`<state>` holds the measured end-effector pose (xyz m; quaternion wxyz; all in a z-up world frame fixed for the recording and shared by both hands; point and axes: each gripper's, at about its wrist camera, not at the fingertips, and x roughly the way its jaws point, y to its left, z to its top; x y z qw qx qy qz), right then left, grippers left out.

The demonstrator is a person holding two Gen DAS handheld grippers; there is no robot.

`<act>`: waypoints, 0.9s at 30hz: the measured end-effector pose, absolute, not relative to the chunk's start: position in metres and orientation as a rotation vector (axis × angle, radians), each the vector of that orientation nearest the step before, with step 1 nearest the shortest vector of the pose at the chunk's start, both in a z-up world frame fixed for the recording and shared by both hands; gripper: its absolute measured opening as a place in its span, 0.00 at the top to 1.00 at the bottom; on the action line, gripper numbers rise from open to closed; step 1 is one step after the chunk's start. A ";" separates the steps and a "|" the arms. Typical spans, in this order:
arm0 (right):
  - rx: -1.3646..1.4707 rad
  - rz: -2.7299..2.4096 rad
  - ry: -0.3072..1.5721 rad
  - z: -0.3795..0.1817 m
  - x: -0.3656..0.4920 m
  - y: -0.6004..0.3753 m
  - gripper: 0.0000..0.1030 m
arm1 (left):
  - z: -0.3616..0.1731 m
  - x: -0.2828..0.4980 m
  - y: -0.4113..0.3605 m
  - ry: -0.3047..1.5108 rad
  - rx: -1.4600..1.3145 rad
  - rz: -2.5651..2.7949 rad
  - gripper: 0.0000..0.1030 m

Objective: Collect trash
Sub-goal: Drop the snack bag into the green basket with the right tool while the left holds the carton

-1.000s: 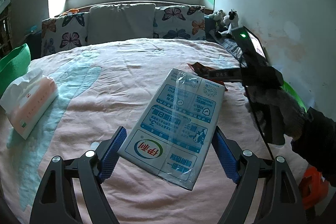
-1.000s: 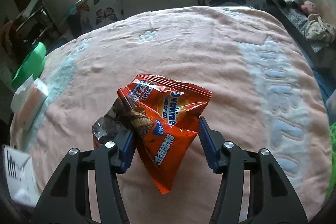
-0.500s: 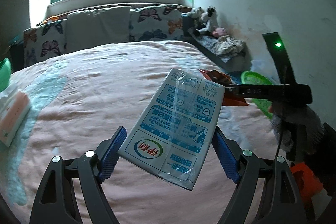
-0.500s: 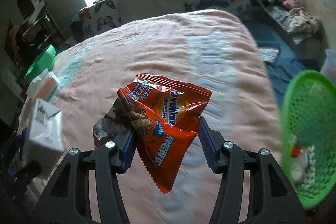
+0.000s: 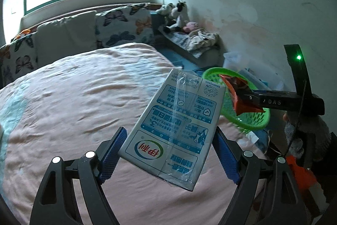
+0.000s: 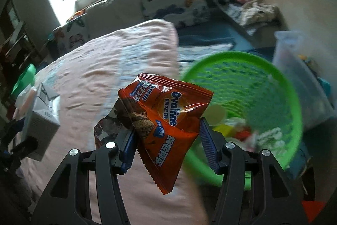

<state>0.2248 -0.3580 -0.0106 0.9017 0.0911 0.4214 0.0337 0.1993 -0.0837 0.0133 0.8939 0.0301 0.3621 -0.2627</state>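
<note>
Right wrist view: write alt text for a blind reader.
The right gripper holds an orange Ovaltine snack wrapper at the edge of a pink bed, beside a green mesh basket that already holds some trash.

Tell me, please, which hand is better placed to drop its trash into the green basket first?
Probably the right. Its tongs hold the orange snack wrapper right at the green plastic mesh basket. The left tongs, gripping the flattened white milk carton, are over the pink bed cover.
</note>
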 end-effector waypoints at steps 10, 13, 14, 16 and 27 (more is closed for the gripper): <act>0.219 -0.054 0.882 -0.027 0.209 -0.428 0.35 | 0.019 0.210 -0.147 0.759 0.098 -0.615 0.24; 0.231 -0.083 0.886 -0.034 0.208 -0.442 0.28 | 0.019 0.211 -0.165 0.769 0.112 -0.629 0.24; 0.237 -0.091 0.886 -0.036 0.207 -0.447 0.25 | 0.018 0.212 -0.171 0.773 0.119 -0.632 0.24; 0.256 -0.091 0.888 -0.039 0.207 -0.455 0.23 | 0.017 0.215 -0.181 0.780 0.128 -0.637 0.24; 0.260 -0.083 0.869 -0.041 0.205 -0.475 0.14 | 0.008 0.222 -0.217 0.816 0.145 -0.665 0.23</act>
